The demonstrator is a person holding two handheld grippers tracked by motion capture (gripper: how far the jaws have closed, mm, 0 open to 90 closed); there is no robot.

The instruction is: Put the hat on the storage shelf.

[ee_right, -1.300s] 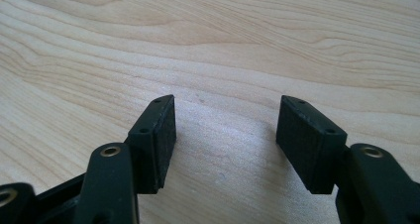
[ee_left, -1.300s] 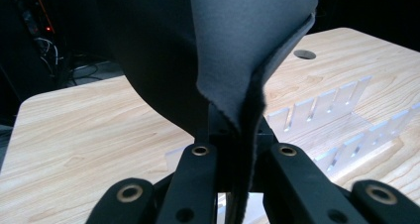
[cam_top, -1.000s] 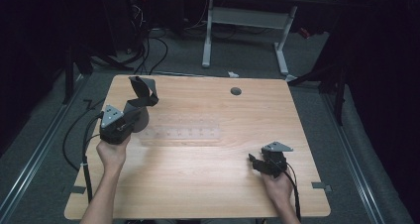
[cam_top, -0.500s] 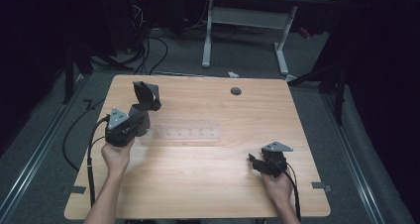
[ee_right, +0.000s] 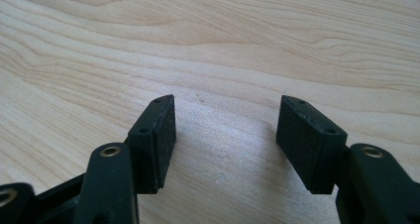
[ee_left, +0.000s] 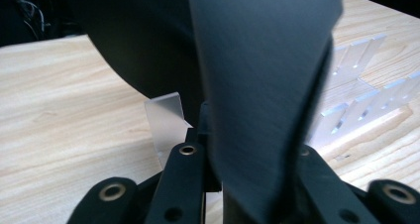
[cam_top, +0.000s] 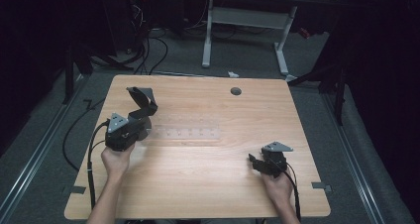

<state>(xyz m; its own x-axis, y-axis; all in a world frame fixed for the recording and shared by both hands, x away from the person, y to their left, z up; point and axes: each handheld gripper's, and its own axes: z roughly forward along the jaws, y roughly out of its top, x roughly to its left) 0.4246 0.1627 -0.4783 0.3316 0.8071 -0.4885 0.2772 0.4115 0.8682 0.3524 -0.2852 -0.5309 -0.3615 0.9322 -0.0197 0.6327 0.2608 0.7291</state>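
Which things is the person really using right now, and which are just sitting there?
In use:
- left gripper, shut on the dark folded piece
- clear slotted rack, beside that piece

Just there:
- right gripper, open, holding nothing
- round hole in the table
- cables on the floor

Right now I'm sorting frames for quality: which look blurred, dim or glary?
High view: table lit, surroundings nearly black. Left gripper view: dark object close to the lens, soft; clear rack behind slightly blurred. Right gripper view: fingers sharp, mild sheen on the wood.
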